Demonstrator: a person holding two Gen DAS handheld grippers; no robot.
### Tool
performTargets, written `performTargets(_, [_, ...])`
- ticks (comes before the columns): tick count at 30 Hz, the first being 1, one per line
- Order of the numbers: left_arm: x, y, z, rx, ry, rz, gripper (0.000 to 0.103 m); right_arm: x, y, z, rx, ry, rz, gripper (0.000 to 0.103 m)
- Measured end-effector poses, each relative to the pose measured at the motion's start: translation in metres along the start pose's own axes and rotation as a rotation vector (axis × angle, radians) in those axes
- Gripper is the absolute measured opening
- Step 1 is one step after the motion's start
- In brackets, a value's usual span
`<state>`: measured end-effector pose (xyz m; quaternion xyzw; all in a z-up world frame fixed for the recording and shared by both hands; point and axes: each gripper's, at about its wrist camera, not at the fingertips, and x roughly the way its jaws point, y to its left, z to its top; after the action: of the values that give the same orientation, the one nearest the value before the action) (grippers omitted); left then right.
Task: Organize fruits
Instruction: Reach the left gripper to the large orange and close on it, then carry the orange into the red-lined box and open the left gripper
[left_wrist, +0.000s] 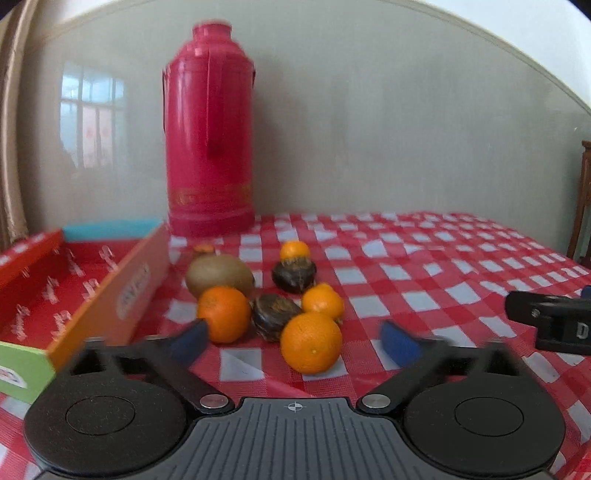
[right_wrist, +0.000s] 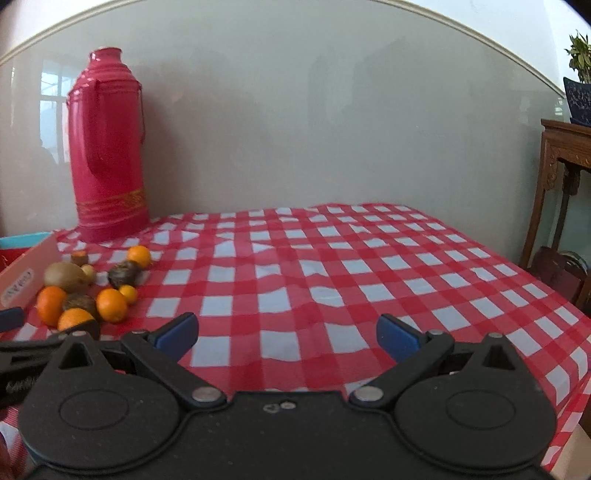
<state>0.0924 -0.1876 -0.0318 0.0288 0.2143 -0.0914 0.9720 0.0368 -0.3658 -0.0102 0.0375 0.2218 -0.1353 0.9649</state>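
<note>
A cluster of fruit lies on the red checked tablecloth: a kiwi, several oranges, the nearest one large, another by the left finger, and two dark round fruits. An open colourful box with a red floor stands left of them. My left gripper is open and empty, its fingers on either side of the nearest orange, just short of it. My right gripper is open and empty over bare cloth, right of the fruit. It also shows at the right edge of the left wrist view.
A tall red thermos stands at the back against the grey wall, behind the fruit. A wooden stand with a potted plant is off the table's right side. The table's right edge is near.
</note>
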Motion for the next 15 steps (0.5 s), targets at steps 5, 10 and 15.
performTargets(5, [0.011,0.000,-0.001,-0.006,0.060,-0.029,0.045,0.004,-0.005,-0.001,0.020,0.017,-0.006,0.097])
performTargets(10, [0.008,-0.001,-0.003,0.018,0.063,-0.034,0.038,0.004,0.006,-0.002,-0.023,0.016,0.007,0.097])
performTargets(15, [0.001,0.011,0.000,0.000,0.051,-0.021,0.038,0.004,0.015,-0.001,-0.047,0.016,0.013,0.097])
